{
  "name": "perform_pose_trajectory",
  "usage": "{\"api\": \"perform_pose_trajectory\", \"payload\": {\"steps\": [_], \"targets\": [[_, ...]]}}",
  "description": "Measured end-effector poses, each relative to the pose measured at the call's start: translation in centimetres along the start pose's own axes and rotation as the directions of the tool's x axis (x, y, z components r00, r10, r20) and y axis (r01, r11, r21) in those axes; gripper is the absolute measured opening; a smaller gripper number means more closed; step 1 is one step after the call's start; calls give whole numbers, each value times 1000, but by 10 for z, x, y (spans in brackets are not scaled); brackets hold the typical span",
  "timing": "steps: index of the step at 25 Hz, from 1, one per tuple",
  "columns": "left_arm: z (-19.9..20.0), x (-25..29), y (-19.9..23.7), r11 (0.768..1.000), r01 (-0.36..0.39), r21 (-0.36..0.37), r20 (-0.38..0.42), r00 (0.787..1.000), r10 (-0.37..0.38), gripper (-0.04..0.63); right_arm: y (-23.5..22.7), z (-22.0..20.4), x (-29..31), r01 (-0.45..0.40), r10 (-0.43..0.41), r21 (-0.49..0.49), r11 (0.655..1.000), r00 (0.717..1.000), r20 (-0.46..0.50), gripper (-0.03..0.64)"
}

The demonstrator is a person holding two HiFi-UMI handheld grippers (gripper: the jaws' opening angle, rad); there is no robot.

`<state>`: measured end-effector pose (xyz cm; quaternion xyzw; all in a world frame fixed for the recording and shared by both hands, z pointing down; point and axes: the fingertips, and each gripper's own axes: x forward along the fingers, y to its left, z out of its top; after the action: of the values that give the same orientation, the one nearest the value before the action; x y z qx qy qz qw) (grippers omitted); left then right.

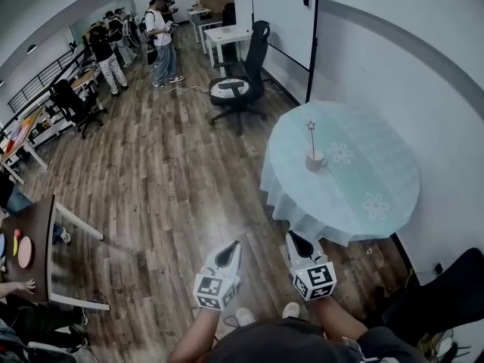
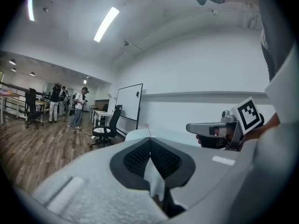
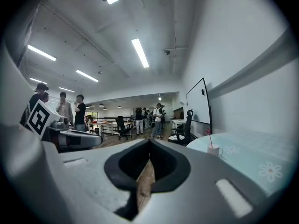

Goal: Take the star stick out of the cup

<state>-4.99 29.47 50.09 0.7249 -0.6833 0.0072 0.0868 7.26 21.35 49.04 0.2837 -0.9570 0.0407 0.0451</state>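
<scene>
While the star stick (image 1: 311,136) stands upright in the cup (image 1: 315,162) on the round, flower-clothed counter (image 1: 378,174), we have nothing done: our left gripper (image 1: 229,254) and right gripper (image 1: 297,246) hang well short, fingers (image 2: 135,158) closed and empty, over wood floor (image 1: 151,180) in an open office with people (image 1: 162,32) beyond.

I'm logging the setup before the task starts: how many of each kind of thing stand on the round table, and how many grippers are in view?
cup: 1
star stick: 1
grippers: 2, the left gripper and the right gripper
Total: 4
</scene>
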Motion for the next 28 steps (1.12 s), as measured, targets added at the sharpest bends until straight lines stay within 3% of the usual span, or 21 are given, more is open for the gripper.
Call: {"api": "perform_pose_trajectory", "payload": {"steps": [17, 28], "targets": [[-11, -13, 25, 996, 87, -14, -14, 996, -88, 4, 40, -14, 12, 50, -50, -13, 999, 998, -37, 3], [-18, 60, 26, 996, 87, -32, -58, 994, -89, 4, -22, -13, 59, 51, -51, 7, 999, 998, -42, 3]]}}
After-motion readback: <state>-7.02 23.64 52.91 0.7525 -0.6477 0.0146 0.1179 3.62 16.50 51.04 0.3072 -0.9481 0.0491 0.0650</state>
